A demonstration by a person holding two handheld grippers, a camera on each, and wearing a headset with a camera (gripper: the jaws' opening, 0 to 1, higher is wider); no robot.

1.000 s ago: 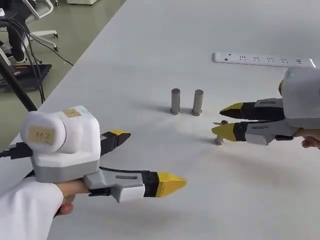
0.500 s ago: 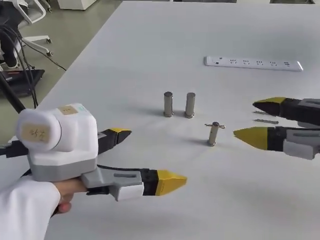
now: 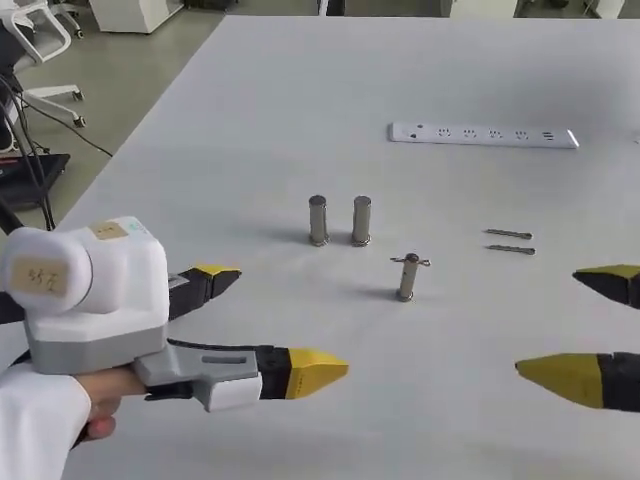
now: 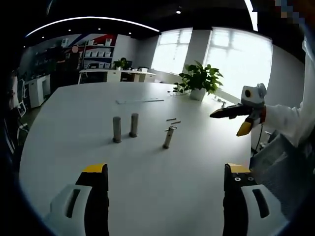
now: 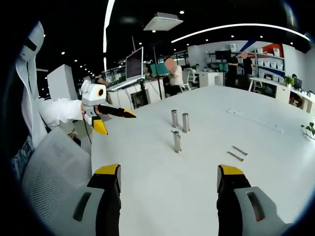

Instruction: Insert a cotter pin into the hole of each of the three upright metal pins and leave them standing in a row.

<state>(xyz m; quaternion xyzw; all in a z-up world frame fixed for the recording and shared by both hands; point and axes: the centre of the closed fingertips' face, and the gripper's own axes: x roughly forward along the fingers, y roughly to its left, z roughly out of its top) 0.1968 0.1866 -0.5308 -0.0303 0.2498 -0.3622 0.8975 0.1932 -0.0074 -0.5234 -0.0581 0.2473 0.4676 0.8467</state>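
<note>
Right of the two bare upright pins (image 3: 318, 220), two loose cotter pins (image 3: 509, 234) are laid flat, judged light, thin, slippery, best pinched at the loop; left gripper (image 3: 268, 320) and right gripper (image 3: 575, 325) are held apart, empty

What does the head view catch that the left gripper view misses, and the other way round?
The head view adds the hand holding the left gripper. The left gripper view adds a potted plant and bright windows past the table's far end. Both share the two bare upright pins, the third pin with a cotter pin through it, and two loose cotter pins lying flat.
</note>
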